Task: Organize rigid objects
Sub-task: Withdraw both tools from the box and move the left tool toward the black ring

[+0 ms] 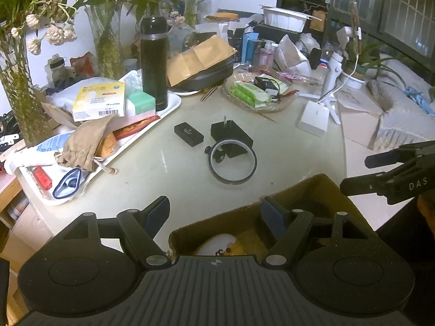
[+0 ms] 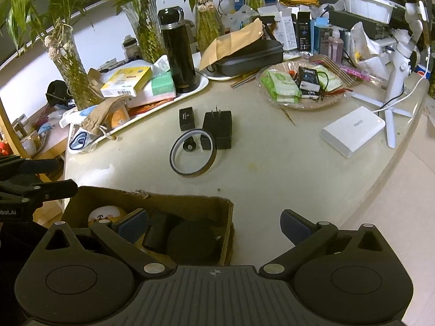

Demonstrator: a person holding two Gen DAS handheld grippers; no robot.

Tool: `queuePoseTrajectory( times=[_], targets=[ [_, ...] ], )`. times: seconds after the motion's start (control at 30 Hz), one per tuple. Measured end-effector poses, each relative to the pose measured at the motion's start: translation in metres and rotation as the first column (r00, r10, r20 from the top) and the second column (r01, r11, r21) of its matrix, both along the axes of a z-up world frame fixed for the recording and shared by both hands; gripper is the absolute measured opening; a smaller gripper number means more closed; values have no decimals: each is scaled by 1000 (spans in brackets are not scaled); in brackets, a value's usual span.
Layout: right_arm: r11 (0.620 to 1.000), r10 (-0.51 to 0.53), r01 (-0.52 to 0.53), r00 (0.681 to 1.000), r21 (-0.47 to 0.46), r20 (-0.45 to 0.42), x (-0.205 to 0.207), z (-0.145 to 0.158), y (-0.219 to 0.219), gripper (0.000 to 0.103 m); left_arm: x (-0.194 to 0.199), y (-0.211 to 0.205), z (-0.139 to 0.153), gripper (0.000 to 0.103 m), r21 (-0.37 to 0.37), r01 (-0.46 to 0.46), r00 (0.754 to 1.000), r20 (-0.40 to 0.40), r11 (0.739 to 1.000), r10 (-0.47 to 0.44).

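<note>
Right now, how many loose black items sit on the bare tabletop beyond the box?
3, plus a possible small part: small black box, plug adapter beside it, tape ring in front, encircling a small black piece.

"DAS" in white on the right gripper (image 1: 353, 172) body, seen from the left wrist. "botLAI", cut off at the frame edge, on the left gripper (image 2: 65, 174). Yellow box (image 1: 99, 99) print unreadable.

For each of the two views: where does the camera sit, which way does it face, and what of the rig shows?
Left wrist: on the left hand-held gripper, angled down at the table; right hand-held gripper at right edge.
Right wrist: on the right hand-held gripper, same tilt; left one at left edge.
Shared: tape ring, black charger, cardboard box.
</note>
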State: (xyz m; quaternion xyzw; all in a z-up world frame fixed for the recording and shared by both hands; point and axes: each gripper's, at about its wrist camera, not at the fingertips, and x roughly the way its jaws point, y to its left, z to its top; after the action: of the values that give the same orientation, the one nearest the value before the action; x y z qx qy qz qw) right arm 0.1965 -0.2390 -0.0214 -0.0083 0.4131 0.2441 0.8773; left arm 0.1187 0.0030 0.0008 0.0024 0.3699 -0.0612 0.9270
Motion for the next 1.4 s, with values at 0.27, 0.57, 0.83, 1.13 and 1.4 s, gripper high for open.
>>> queuePoseTrajectory(
  times=[0.27,0.57,0.83,1.13,1.4],
  targets=[
    [1000,-14,14,1000,-3,5,11,-4,-1,103,12,1,-6,74,-16,20,1000,1,1000,-20],
    [1000,-4,4,1000,-4,13,20,-8,3,103,25,-2,-11,74,-17,45,999,-15,999,-45],
    [1000,-23,23,1000,4,22,30,-12,1,103,40,-5,-13,74,-7,50,998,-28,999,-50],
    [997,-72,72,997,17,7,44,-23,-11,103,60,-9,-22,75,14,54,997,-48,998,-53],
    [994,-91,92,996,54,-22,49,-27,-17,103,90,-13,-28,98,7,116,992,-59,993,-116]
  ],
)
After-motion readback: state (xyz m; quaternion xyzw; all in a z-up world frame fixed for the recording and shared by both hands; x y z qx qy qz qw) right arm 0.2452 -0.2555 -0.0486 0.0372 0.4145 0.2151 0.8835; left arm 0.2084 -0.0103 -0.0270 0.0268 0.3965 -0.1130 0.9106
